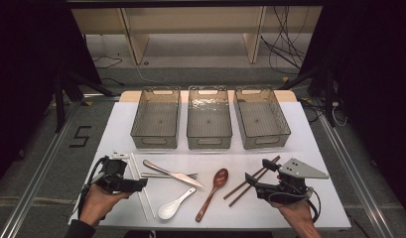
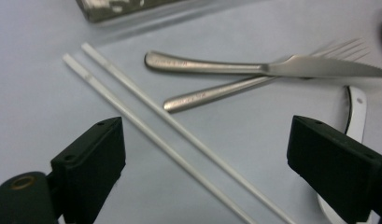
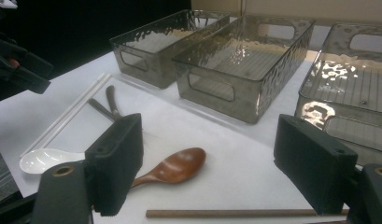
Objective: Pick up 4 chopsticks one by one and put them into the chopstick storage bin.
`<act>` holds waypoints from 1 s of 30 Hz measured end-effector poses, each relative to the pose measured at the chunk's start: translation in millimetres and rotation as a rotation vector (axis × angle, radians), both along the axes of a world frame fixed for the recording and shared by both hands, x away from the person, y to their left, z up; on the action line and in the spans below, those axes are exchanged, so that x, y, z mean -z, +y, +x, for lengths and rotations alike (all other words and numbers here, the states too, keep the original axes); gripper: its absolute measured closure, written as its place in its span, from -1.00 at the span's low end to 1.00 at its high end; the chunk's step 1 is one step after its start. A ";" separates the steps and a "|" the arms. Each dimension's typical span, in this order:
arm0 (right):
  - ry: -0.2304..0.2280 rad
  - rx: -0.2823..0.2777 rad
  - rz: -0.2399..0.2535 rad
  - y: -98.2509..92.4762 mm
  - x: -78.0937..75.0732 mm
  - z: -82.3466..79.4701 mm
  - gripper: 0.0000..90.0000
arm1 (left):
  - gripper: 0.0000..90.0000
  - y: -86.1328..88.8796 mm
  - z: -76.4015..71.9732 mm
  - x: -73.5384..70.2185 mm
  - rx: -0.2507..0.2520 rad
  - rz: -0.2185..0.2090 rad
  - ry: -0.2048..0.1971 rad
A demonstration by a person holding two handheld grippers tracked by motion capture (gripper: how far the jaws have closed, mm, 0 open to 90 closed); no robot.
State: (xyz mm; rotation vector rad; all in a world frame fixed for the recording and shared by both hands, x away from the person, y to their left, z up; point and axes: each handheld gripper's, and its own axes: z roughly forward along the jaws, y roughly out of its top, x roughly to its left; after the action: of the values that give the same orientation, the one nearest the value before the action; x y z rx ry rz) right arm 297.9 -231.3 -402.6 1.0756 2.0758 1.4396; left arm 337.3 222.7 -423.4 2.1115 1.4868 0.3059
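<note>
Cutlery lies along the near half of the white table [image 1: 309, 144]. Left to right: a pair of white chopsticks [image 1: 141, 191], a steel knife [image 1: 173, 173] crossing a steel fork [image 1: 161, 175], a white soup spoon [image 1: 174, 204], a wooden spoon [image 1: 213, 193] and a pair of brown chopsticks [image 1: 250, 181]. My left gripper [image 1: 132, 173] is open, its jaws straddling the white chopsticks [image 2: 165, 130] just above them. My right gripper [image 1: 258, 172] is open and empty, low over the brown chopsticks [image 3: 226, 213], facing the wooden spoon [image 3: 172, 168].
Three clear plastic bins stand in a row at the back: left bin [image 1: 156, 119], middle bin [image 1: 209, 119], right bin [image 1: 261, 118]. Black stands and cables lie on the floor beyond the table. Bare table surface separates bins and cutlery.
</note>
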 end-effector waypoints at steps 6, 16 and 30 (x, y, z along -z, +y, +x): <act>0.008 -0.005 0.005 0.4 0.2 0.5 -0.44 | -0.70 2.6 7.8 9.9 0.001 0.048 0.104; 0.017 -0.012 0.000 0.8 0.7 1.2 -0.44 | -0.56 3.9 23.0 21.3 0.013 0.114 0.186; 0.026 -0.017 -0.010 1.6 1.1 1.1 -0.44 | -0.35 -0.2 32.4 37.3 0.047 0.164 0.259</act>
State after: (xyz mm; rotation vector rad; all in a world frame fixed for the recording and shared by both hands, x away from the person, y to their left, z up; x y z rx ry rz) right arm 299.0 -229.6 -403.7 1.0812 2.1131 1.4293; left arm 369.7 222.5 -460.7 2.3866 1.6005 0.1440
